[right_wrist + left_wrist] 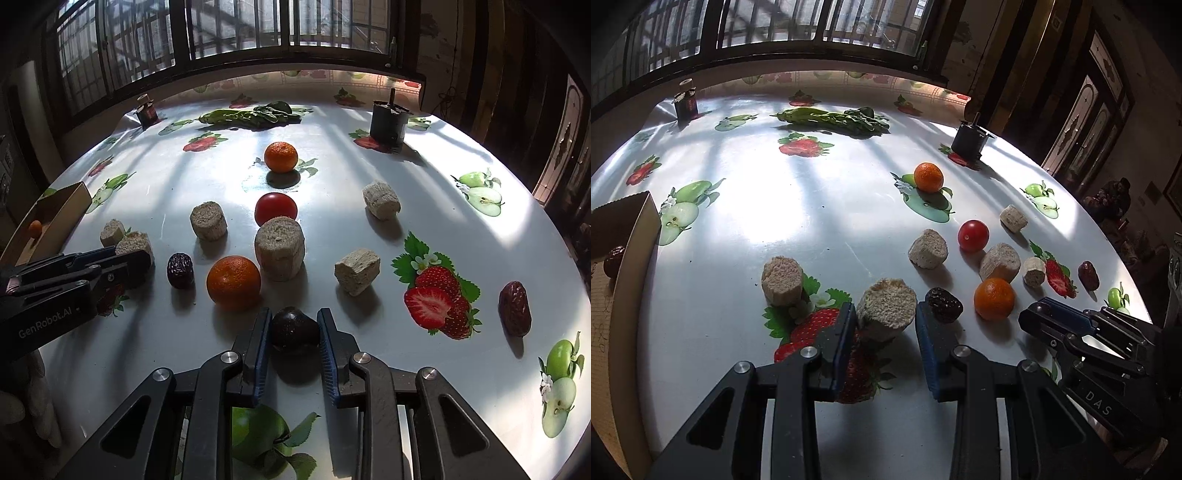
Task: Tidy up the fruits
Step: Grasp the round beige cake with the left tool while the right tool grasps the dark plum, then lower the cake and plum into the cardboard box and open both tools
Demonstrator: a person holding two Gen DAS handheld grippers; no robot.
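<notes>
**Both grippers clamped, fruit scattered across the table**

The table (461, 236), laid with a fruit-print cloth, fills both views. A cardboard box (635, 236) is seen at the left edge, a date inside it. The left gripper (886, 314) is closed on a beige porous cylinder (886, 306) at lower centre. The right gripper (294, 328) is clamped on a dark round fruit (294, 326). Just above it an orange (233, 282) is seen, with a cherry tomato (276, 208) farther up and a dark date (180, 269) to the left.
</notes>
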